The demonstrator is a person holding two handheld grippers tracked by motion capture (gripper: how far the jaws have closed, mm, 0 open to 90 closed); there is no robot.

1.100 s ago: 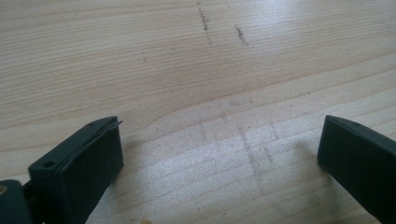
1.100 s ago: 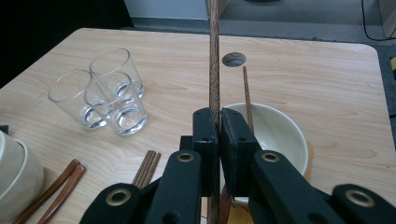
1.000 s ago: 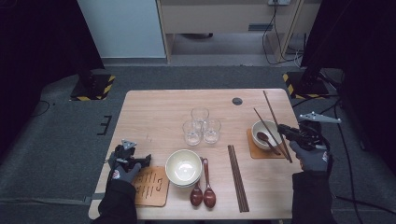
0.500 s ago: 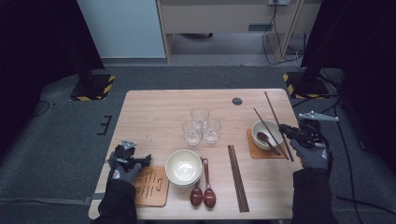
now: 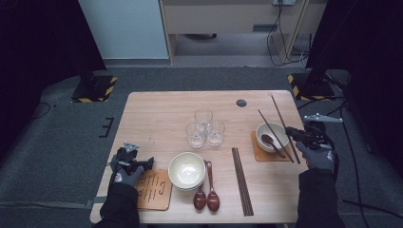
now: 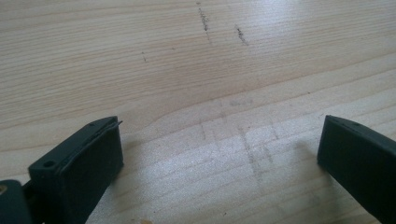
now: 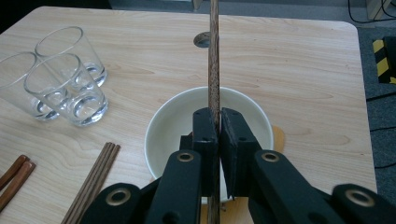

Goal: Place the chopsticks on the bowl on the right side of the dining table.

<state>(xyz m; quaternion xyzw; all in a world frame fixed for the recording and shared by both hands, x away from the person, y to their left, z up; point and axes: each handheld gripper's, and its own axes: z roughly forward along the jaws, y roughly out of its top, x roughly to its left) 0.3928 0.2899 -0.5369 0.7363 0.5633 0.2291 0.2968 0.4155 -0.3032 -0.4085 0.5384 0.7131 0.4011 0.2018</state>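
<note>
One chopstick (image 7: 214, 60) is pinched between the pressed-together jaws of the right gripper (image 7: 218, 122), directly above the small white bowl (image 7: 164, 130) on its coaster at the table's (image 5: 157, 114) 3 o'clock edge. Left gripper (image 6: 219, 154), jaws spread wide with nothing between them, rests over bare wood at 8 o'clock.

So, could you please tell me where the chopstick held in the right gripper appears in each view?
High view: the chopstick slants near the table's right edge, over the white bowl's right side.
Right gripper view: vertical at centre, clamped between the jaws.
Left gripper view: bare table wood between open jaws.
Shared landmark: the white bowl beneath it.
</note>
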